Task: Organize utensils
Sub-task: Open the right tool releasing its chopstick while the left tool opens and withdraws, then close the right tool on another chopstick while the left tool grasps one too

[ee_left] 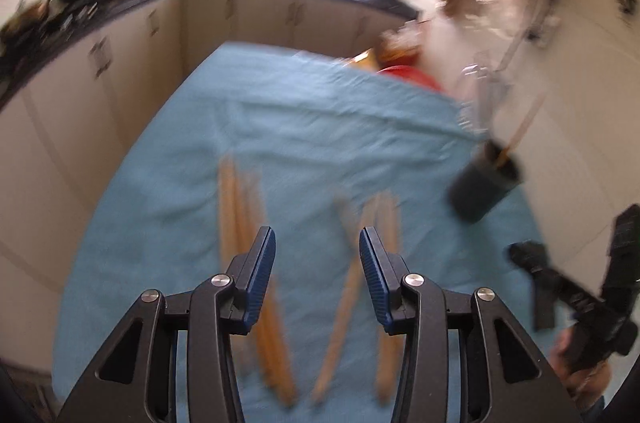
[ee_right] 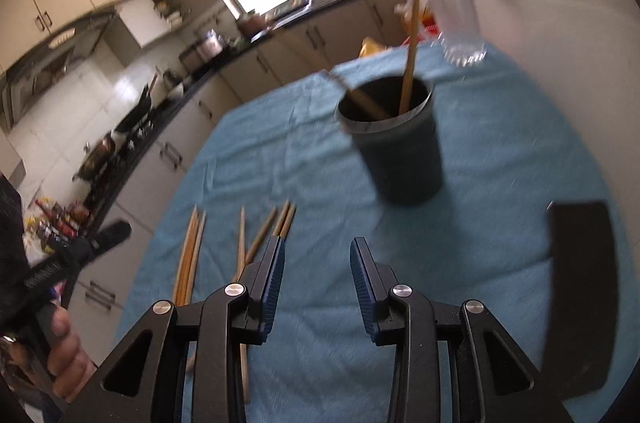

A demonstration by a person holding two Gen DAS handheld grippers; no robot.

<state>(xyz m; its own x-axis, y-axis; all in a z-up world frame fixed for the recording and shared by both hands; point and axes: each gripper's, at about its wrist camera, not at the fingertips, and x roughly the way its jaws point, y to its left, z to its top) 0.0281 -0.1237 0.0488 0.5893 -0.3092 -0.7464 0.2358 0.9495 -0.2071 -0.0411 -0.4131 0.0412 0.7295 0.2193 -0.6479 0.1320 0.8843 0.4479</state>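
Wooden utensils (ee_right: 240,251): lying loose on the teal cloth (ee_right: 500,159), near and left of the dark cup (ee_right: 400,151); long axes running near-to-far, fanning apart slightly toward the far end.
Blurring: the left wrist view is smearing badly, so the sticks (ee_left: 248,263) are showing only as orange streaks and their count cannot be told.
Hiding: near ends of several sticks are disappearing behind the tong frames in both views.
Cup contents: two wooden handles (ee_right: 412,43) are standing in the cup, one upright, one leaning left; the top of the upright one is dissolving into blur.
Left gripper (ee_left: 317,239): tilting down over the sticks, jaws standing apart, nothing between the pads.
Right gripper (ee_right: 316,247): angling down toward the cloth near the cup, jaws parted and empty.
Hand (ee_right: 66,355): wrapping the left tool's handle, cut off at the frame edge.
Black object (ee_right: 580,295): sitting at the near right, partly cropped, identity unclear.
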